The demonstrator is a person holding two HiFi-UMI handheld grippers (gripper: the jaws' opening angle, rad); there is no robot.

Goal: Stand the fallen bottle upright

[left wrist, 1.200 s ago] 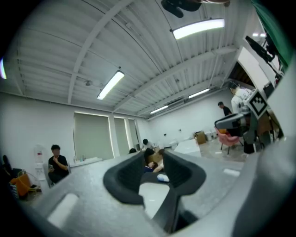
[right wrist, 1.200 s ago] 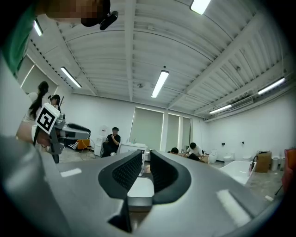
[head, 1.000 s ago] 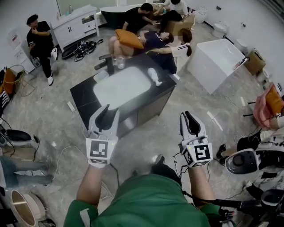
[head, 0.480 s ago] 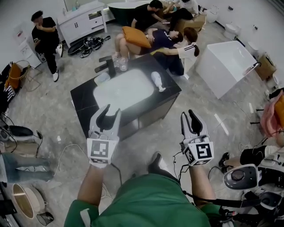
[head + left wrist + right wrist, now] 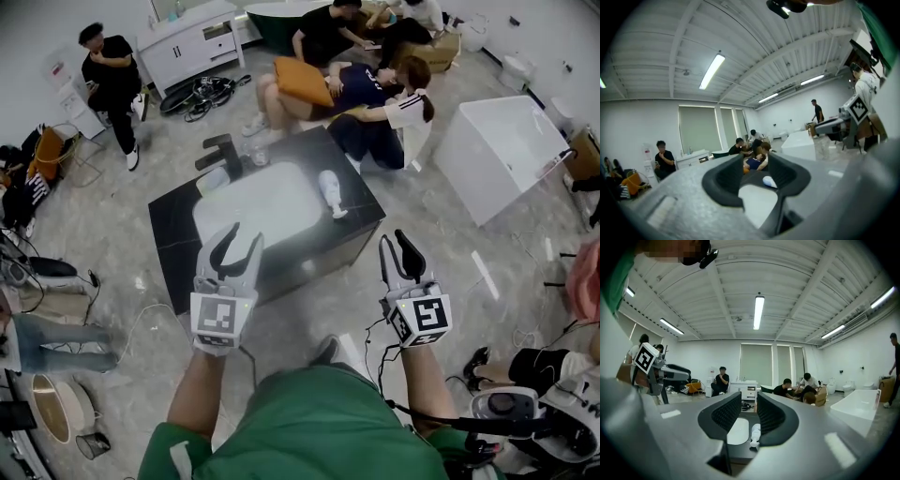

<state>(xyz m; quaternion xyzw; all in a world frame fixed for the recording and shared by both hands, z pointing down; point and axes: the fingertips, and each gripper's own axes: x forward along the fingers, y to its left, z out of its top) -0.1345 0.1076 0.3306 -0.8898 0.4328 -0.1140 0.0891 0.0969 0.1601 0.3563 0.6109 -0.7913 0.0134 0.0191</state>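
Note:
A white pump bottle lies on its side on the black vanity counter, just right of the white basin. Both grippers hang in the air short of the counter's near edge, touching nothing. My left gripper is open and empty, in front of the basin. Off to the right, below the counter's corner, my right gripper is open and empty too. In the left gripper view the bottle shows far off between the jaws of the left gripper. The right gripper frames the bottle beside the basin.
A black faucet and a clear glass stand at the counter's far edge. Several people sit on the floor just behind the counter. A white bathtub stands to the right. Cables and gear lie on the floor at left.
The counter has come closer and lower in the head view as I step towards it. Both grippers stay open and hold the same pose in front of me.

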